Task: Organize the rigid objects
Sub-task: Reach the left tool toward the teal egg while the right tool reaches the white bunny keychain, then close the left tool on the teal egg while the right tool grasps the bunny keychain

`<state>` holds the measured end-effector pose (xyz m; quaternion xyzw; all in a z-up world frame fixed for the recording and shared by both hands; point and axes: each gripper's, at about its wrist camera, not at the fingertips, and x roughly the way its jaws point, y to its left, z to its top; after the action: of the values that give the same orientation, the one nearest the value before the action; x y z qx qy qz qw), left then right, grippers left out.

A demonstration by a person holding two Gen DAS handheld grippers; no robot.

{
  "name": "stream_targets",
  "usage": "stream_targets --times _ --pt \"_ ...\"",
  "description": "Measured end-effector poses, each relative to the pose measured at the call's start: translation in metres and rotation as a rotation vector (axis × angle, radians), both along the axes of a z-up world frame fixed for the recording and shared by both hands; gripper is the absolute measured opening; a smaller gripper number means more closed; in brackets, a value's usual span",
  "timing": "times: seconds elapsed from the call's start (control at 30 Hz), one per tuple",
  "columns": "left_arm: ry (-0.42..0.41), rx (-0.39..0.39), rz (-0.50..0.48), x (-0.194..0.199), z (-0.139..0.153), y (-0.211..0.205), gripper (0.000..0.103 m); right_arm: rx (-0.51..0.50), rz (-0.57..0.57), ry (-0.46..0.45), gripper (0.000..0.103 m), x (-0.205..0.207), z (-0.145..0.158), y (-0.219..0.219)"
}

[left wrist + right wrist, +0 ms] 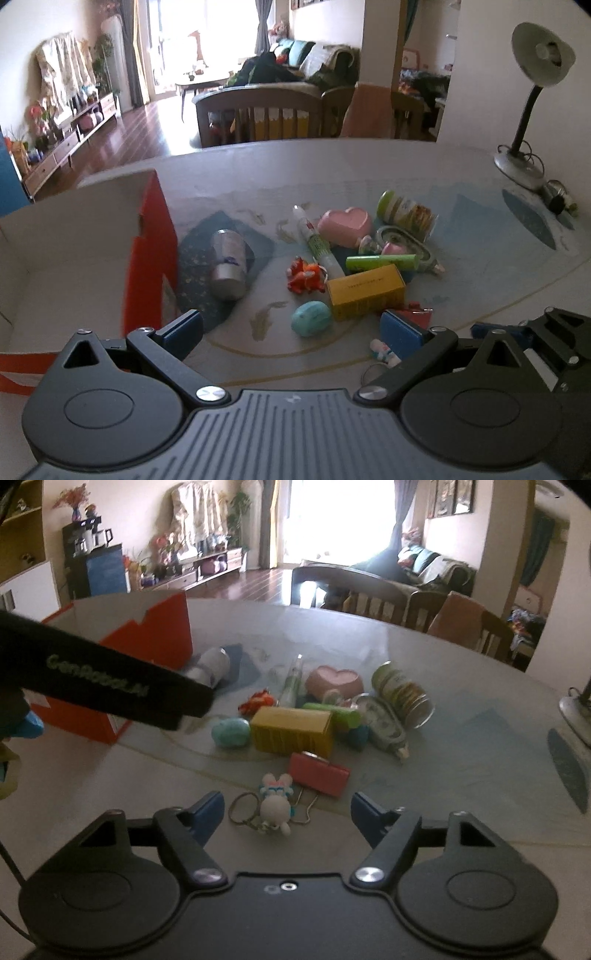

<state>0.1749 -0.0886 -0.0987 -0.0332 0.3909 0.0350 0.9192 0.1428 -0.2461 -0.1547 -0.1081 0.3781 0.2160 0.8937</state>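
Clutter is gathered near the middle of the round grey worktop (461, 672), and nothing has yet been placed in the open red-and-white cardboard box (74, 243) that stands toward the worktop's left edge. In the heap are seen a yellow rectangular carton (291, 731), a turquoise egg-shaped object (231, 732), a pink heart-shaped dish (334, 681), a green-lidded jar lying on its side (402, 694), a silver cylindrical can lying beside the box (228, 264), a lime-green tube (382, 262) and an orange toy figure (306, 277). Nearer the front edge lie a flat red case (319, 773) and a small white rabbit keychain (276, 805).

The left claw (291, 328) is held wide open and empty above the worktop, the turquoise object being just ahead of it. The right claw (288, 812) is likewise wide open and empty, with the rabbit keychain lying between its blue fingers (208, 810), though contact cannot be confirmed.

Several risks are judged to follow. The keychain's ring and chain could be snagged or dragged if only the ring is pinched. The egg-shaped object and the lying can may be rolled away by a glancing touch. Because both claws are crowded at the same side, a collision between them is possible, and the tightly packed heap could be scattered by a careless approach.
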Motion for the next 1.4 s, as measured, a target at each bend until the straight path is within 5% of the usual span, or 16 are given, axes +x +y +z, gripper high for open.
stream_targets --times 0.47,0.63,1.03,1.4 --pt "0.066 0.006 0.052 0.042 -0.038 -0.008 0.095 0.002 0.102 0.054 0.052 0.021 -0.023 0.002" --pt "0.113 0.012 0.035 0.053 -0.052 -0.010 0.075 0.004 0.122 0.062 0.045 0.027 -0.026 0.002" --pt "0.137 0.045 0.013 0.066 -0.069 -0.004 0.073 0.007 0.147 0.066 0.044 0.031 -0.029 0.008" --pt "0.143 0.014 -0.005 0.070 -0.069 -0.005 0.035 0.006 0.128 0.081 0.033 0.035 -0.031 0.006"
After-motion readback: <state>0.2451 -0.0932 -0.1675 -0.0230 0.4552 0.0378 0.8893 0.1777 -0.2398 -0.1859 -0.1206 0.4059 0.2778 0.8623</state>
